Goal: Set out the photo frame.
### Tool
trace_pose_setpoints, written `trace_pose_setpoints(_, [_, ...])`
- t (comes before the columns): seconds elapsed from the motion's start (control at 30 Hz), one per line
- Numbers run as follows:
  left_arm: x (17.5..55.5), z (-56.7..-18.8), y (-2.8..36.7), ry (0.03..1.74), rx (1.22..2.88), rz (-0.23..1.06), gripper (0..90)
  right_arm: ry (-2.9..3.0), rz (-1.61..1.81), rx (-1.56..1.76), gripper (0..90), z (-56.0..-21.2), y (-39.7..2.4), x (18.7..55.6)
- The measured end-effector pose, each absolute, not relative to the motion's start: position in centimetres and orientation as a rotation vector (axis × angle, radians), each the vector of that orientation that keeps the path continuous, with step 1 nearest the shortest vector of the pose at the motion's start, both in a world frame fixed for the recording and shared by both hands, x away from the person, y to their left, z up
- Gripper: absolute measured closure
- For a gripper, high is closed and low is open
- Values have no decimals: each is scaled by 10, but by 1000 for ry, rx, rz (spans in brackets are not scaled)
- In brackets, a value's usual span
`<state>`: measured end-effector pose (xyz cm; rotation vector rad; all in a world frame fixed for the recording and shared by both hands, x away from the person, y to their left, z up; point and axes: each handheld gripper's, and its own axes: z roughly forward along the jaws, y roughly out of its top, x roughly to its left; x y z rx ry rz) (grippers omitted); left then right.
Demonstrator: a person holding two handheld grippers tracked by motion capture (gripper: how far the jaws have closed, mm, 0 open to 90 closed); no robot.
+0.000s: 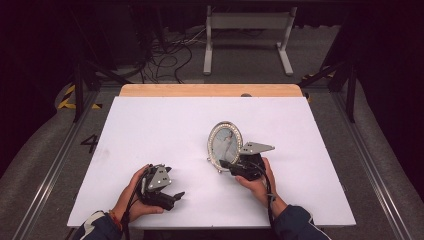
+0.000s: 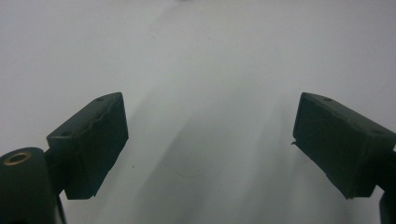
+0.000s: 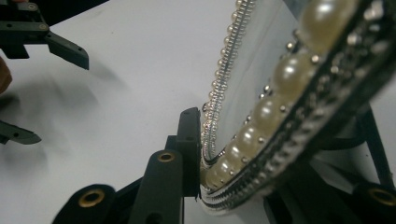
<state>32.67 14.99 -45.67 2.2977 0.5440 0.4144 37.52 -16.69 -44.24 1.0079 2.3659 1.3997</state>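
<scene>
While upright, oval mirror's (image 3: 261,93) rim sits clamped between right fingers (image 3: 189,149).

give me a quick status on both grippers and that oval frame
Left gripper open, nothing between its pads, low over the white table. Right gripper shut on the pearl-rimmed oval frame, gripping its lower edge, frame upright. Nothing in the way.

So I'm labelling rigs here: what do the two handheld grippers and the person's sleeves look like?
Both grippers, left gripper and right gripper, are black with blocky jaws, brass-coloured screw holes, a grey three-cornered plate on top and a trailing black cable. Sleeves are dark blue; the left one has white.
</scene>
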Motion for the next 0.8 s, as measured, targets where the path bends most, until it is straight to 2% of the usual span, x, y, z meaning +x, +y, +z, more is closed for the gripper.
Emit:
trace_pose_setpoints(0.27, [326,-456,150,543,2297,409,109,2411,1411,977,763,-442,-170,377])
trace_pose_setpoints(0.37, [326,-456,150,542,2299,410,109,2412,1394,967,694,-441,-167,375])
trace_pose_setpoints(0.53, [326,-456,150,536,2306,411,108,2408,1377,962,636,-444,-163,373])
trace_pose_setpoints(0.8, [326,-457,150,531,2310,409,109,2410,1378,960,629,-449,-157,372])
